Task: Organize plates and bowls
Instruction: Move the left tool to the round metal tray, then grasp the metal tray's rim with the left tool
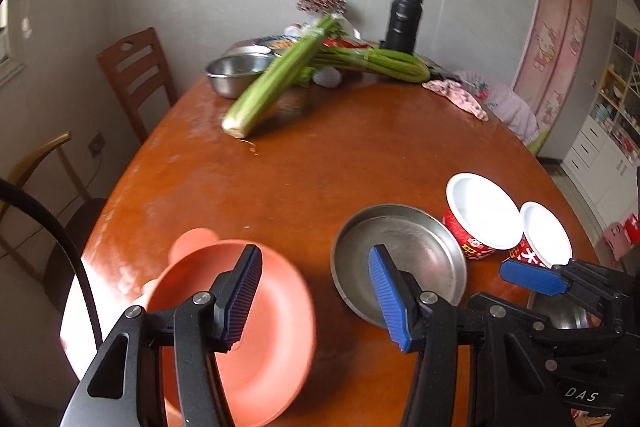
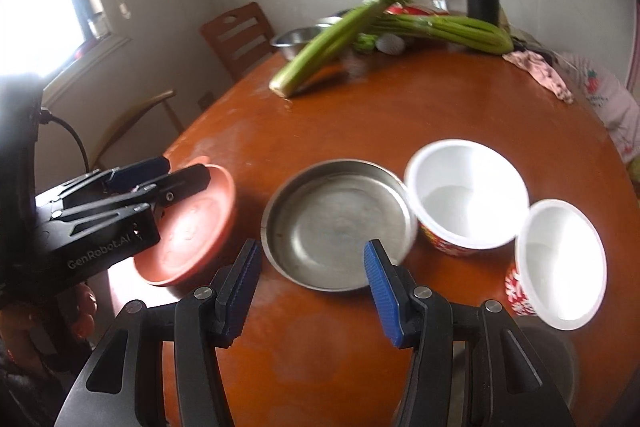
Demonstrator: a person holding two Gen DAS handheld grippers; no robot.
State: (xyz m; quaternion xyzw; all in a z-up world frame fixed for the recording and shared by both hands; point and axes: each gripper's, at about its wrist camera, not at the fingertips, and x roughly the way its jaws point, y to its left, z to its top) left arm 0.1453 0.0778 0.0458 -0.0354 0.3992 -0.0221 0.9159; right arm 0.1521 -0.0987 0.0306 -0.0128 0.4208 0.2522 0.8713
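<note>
A salmon-pink plate (image 1: 260,331) (image 2: 192,223) lies at the near left edge of the round wooden table (image 1: 320,163). My left gripper (image 1: 314,301) (image 2: 176,173) hangs over it, jaws apart, pads clear of the plate. A shallow steel plate (image 1: 416,247) (image 2: 340,223) sits just right of it. My right gripper (image 2: 312,291) (image 1: 516,287) hovers open above the steel plate's near rim with nothing between its pads. Two red bowls with white insides (image 2: 468,195) (image 2: 560,263) stand to the right, the nearer one tilted.
At the far end lie celery stalks (image 1: 272,83), a steel bowl (image 1: 236,71), a black flask (image 1: 402,19) and a pink cloth (image 1: 460,95). Another steel dish (image 2: 556,359) shows partly under my right gripper. Wooden chairs (image 1: 136,71) stand at the left.
</note>
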